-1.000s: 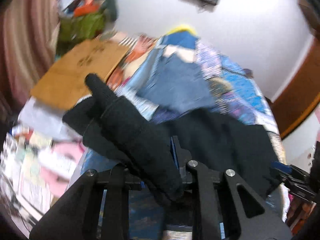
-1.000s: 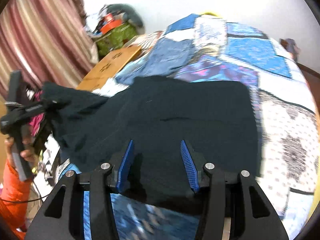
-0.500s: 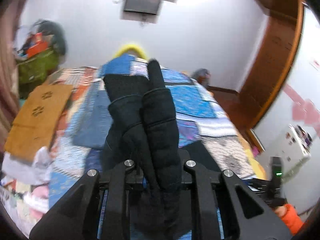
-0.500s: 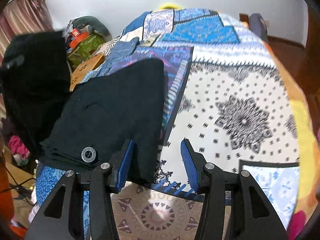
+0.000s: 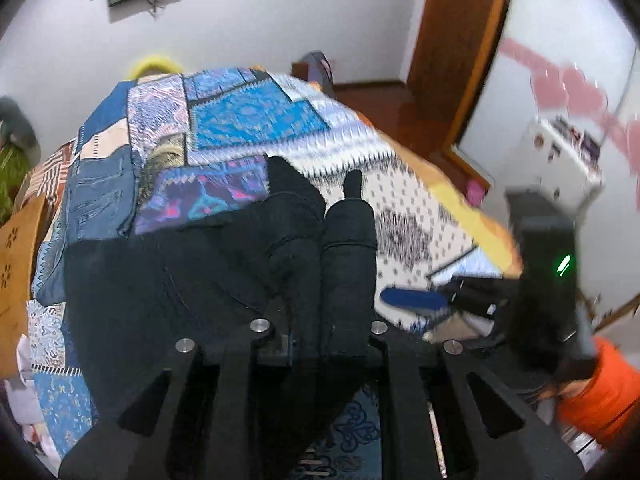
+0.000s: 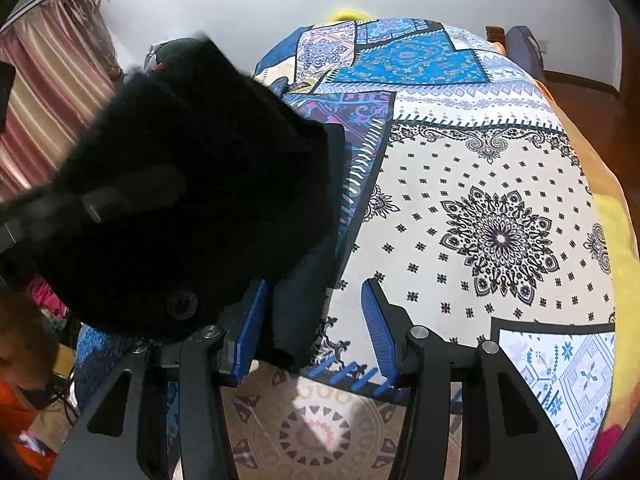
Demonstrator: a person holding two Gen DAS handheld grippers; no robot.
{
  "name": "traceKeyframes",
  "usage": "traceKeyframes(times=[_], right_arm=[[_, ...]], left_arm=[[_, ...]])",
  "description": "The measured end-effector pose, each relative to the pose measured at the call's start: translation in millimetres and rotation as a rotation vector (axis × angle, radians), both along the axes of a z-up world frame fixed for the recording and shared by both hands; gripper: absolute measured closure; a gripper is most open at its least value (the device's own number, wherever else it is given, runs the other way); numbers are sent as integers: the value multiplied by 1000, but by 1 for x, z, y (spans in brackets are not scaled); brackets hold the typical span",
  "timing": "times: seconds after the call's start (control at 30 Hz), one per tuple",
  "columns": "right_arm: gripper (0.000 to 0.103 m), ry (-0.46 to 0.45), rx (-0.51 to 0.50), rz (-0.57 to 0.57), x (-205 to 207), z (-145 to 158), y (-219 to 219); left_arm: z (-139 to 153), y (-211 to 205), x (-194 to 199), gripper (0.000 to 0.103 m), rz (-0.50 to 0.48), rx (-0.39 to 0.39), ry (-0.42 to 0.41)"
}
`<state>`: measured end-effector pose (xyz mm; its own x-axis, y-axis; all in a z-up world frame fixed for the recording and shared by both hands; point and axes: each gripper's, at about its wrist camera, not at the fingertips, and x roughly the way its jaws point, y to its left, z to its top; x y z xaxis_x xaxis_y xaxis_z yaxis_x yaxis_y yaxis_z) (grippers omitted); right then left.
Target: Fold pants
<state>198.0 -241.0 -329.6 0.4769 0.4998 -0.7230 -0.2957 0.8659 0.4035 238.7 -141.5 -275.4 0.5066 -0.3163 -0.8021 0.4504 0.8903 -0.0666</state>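
The black pants (image 5: 168,280) lie on a patchwork bedspread (image 5: 248,116). My left gripper (image 5: 320,280) is shut on a bunched edge of the pants, which covers its fingers and stands up in two folds. In the right wrist view the same lifted black cloth (image 6: 192,200) hangs over the left part of the bed, with a round button (image 6: 182,305) showing near the bottom. My right gripper (image 6: 316,316) is open and empty, its blue pads (image 6: 250,328) beside the pants' near edge. The right gripper also shows in the left wrist view (image 5: 416,300).
Blue jeans (image 5: 100,192) lie on the bed's far left. A cardboard sheet (image 5: 16,264) sits left of the bed. A striped curtain (image 6: 48,92) hangs at left. A wooden door frame (image 5: 460,48) and a white cabinet (image 5: 560,160) stand at right.
My left gripper has swung the held pants edge from the left side over toward the right across the bed. My right gripper stayed open and shifted right, off the pants.
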Motion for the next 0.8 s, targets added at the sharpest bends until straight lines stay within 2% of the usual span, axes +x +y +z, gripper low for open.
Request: traceKeyframes(times=[0.13,0.23,0.27,0.3,0.37,0.4,0.5,0.6,0.73,0.77,0.8], right_arm=[[55,-9,-7,-13,-6,6,-7],[53,-22,-38,-29,-13,14,-14],[53,-28,-50,-35,-15,17,-17],[53,-34,-59,-42,-16,20,-20],[53,-50,-64,-61,-20,30,-27],[53,-57,-62,-70,-20,33,-29],[53,-91,-37,-93,-21,49,-35],[53,-133,-14,-78,-20,65,-28],[53,-171,4,-21,-15,71,-2],[53,-174,3,-3,-11,70,7],[53,-177,1,13,-10,70,14]], left_arm=[[-17,-4,-7,84,-26,69,34],[-17,4,-14,79,-25,81,29],[-16,6,-14,69,-25,72,36],[-12,10,-15,50,-31,39,55],[-2,16,-19,27,-37,-43,73],[7,21,-22,25,-29,-77,51],[30,32,-27,25,2,-64,-26],[47,58,-18,25,76,-47,-88],[43,107,17,25,202,8,-91],[37,114,27,28,220,26,-80],[29,123,36,36,231,49,-62]])
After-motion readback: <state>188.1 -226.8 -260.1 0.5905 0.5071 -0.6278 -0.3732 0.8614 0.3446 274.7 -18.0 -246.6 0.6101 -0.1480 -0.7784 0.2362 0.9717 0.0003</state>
